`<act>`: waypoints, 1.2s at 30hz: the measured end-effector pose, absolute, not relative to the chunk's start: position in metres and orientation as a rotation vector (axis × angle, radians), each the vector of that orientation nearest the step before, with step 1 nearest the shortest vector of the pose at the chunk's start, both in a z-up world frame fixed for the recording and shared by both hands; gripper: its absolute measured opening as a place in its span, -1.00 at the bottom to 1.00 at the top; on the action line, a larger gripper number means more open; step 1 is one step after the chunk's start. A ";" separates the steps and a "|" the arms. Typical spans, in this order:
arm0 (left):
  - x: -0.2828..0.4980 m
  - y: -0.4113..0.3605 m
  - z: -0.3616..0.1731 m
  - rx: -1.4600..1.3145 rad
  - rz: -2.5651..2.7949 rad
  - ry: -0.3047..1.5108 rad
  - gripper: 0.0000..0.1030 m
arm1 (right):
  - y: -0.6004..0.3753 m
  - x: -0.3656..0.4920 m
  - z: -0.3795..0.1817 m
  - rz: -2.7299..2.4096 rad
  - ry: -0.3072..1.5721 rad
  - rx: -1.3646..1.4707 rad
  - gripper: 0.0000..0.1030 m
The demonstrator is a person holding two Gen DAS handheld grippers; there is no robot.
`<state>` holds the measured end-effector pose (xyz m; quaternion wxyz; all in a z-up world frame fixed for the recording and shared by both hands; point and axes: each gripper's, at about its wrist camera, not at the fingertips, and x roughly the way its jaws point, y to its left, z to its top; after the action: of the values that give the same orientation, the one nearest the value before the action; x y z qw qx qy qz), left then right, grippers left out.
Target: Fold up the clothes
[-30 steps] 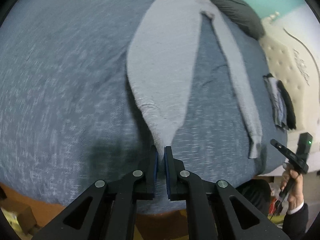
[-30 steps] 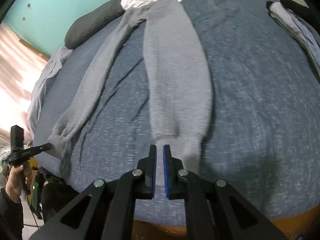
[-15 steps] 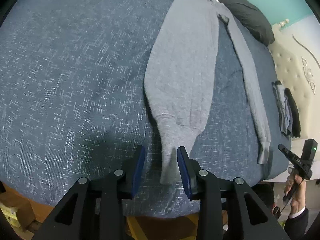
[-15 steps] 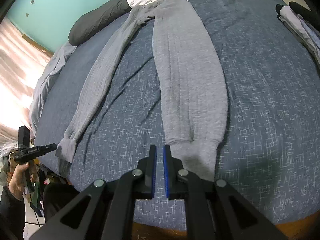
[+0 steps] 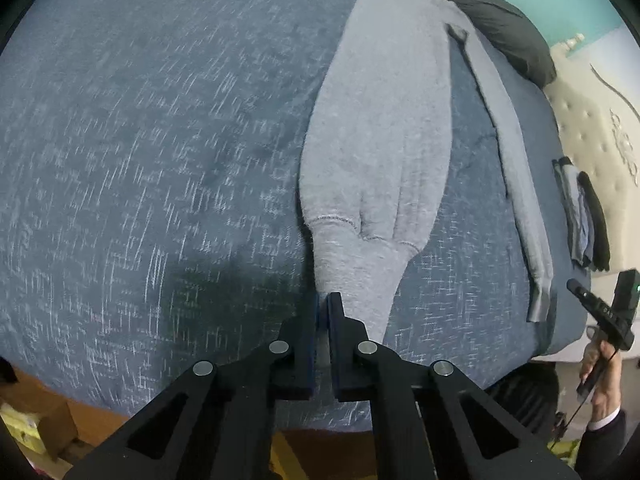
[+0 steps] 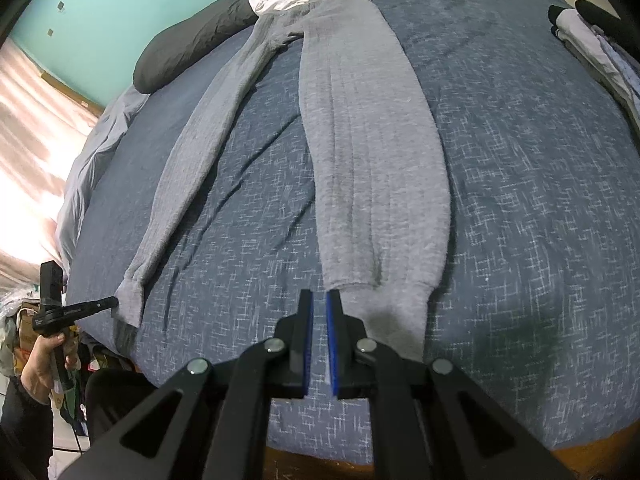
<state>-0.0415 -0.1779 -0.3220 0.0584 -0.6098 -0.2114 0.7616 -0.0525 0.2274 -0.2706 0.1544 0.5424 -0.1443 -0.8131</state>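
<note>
Sweatpants: the grey sweatpants [image 6: 372, 152] lie flat on the blue bedspread [image 6: 540, 168], waist at the far end by the dark pillow [image 6: 192, 40], both legs running toward you.
Long axis: it points straight away from both your tools, near edge to far pillows; the two legs fan apart as they come toward you.
Wide leg: this leg ends in a ribbed cuff [image 5: 356, 272] right at your near edge of the bed.
Narrow leg: the other leg [image 6: 192, 152] lies well apart, its cuff near the bed's side edge.
Left gripper: your left gripper [image 5: 323, 312] has its pads pressed together on the left corner of that cuff, with fabric between them.
Right gripper: your right gripper [image 6: 316, 320] sits just beside the same cuff's other corner; a thin slit shows between the pads and nothing is in them.
Nearer hand: both tools are at the wide leg's cuff; neither is near the narrow leg.
Judgement: only one corner is held, so any lift now would drag the cuff unevenly; whichever way you carry it, it travels along that long axis.
Bystanders: a folded stack [image 5: 584, 224] lies by the headboard.
</note>
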 end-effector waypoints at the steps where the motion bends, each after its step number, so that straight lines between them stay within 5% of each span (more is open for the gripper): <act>1: -0.041 -0.179 -0.327 -1.877 2.289 -0.652 -0.90 | 0.226 -0.053 -0.270 -2.329 -0.412 1.552 -0.88; 17: -0.051 -0.180 -0.295 -1.760 2.384 -0.635 -0.83 | 0.226 -0.057 -0.265 -2.342 -0.416 1.542 -0.88; 29: -0.060 -0.155 -0.336 -1.844 2.306 -0.639 -0.83 | 0.230 -0.065 -0.267 -2.334 -0.439 1.557 -0.88; 36: -0.063 -0.160 -0.304 -1.734 2.388 -0.631 -0.83 | 0.237 -0.071 -0.271 -2.346 -0.453 1.573 -0.87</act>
<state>-0.0635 -0.1604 -0.3038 0.0619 -0.5737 -0.2088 0.7896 -0.0706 0.2374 -0.2709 0.1399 0.5444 -0.1567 -0.8121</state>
